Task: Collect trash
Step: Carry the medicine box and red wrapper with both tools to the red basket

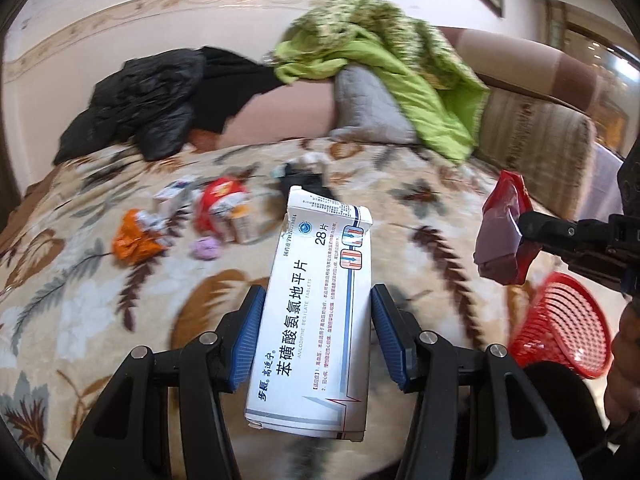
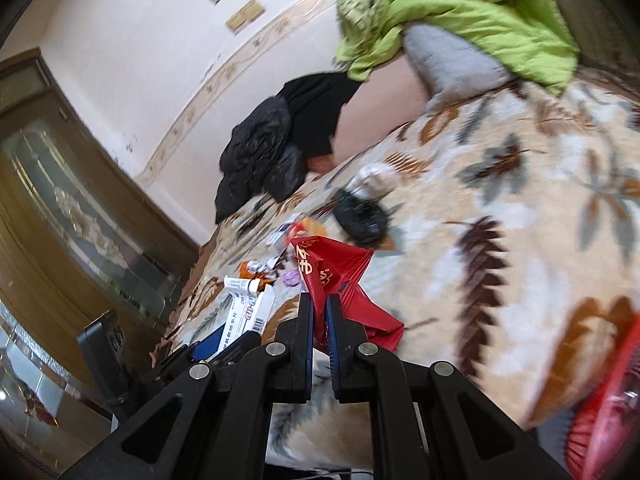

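My left gripper (image 1: 318, 300) is shut on a white medicine box (image 1: 316, 300) with blue Chinese print, held above the bed. My right gripper (image 2: 319, 300) is shut on a crumpled red wrapper (image 2: 340, 276); the wrapper also shows in the left wrist view (image 1: 502, 232), held just above a red mesh basket (image 1: 568, 328). The basket shows at the lower right of the right wrist view (image 2: 604, 420). More trash lies on the blanket: an orange wrapper (image 1: 134, 236), a red packet (image 1: 220, 200), a purple wad (image 1: 206, 248) and a black bag (image 2: 360, 216).
A floral blanket (image 1: 80, 300) covers the bed. A black jacket (image 1: 148, 100), a green quilt (image 1: 380, 60) and a grey pillow (image 1: 368, 104) lie at the far side by the wall. A wooden cabinet (image 2: 60, 200) stands left of the bed.
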{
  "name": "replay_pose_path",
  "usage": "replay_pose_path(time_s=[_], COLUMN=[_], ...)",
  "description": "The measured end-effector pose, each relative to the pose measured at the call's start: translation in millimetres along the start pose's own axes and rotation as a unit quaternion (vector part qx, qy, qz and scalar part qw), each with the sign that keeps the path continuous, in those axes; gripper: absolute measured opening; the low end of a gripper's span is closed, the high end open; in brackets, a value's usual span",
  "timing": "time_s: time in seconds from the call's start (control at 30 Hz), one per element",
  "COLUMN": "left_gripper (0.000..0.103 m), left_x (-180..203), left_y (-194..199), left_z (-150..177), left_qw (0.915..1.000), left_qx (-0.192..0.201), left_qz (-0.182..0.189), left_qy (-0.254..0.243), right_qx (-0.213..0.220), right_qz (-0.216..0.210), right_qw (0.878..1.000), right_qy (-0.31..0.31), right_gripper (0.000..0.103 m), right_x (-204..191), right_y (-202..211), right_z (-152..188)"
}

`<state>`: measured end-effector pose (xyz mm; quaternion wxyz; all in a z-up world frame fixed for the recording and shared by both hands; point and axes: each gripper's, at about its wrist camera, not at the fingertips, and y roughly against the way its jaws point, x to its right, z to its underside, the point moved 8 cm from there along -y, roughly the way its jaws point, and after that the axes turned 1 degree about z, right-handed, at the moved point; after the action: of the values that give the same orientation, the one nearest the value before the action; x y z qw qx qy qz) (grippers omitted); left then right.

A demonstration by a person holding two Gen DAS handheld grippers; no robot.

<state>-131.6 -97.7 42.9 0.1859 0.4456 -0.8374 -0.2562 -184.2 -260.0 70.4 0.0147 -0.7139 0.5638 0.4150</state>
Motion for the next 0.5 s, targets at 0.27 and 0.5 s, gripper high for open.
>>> replay_pose_path(time_s=[0.27, 0.5], left_gripper=[0.052, 0.052], left_x=[101, 188], left_y=[17, 18], left_z=[-17, -23], left_qw=[0.9944, 0.9816], left_qx=[0.008, -0.005], left_qz=[0.089, 0.16], left_qy=[-0.055, -0.104], right_qx=[0.062, 0.095], right_qz=[0.081, 0.14], right_qw=[0.994, 0.983], right_qy=[-0.03, -0.073], right_gripper=[0.007, 0.007], right_x=[69, 128], right_y=[107, 171], right_z=[-9, -7])
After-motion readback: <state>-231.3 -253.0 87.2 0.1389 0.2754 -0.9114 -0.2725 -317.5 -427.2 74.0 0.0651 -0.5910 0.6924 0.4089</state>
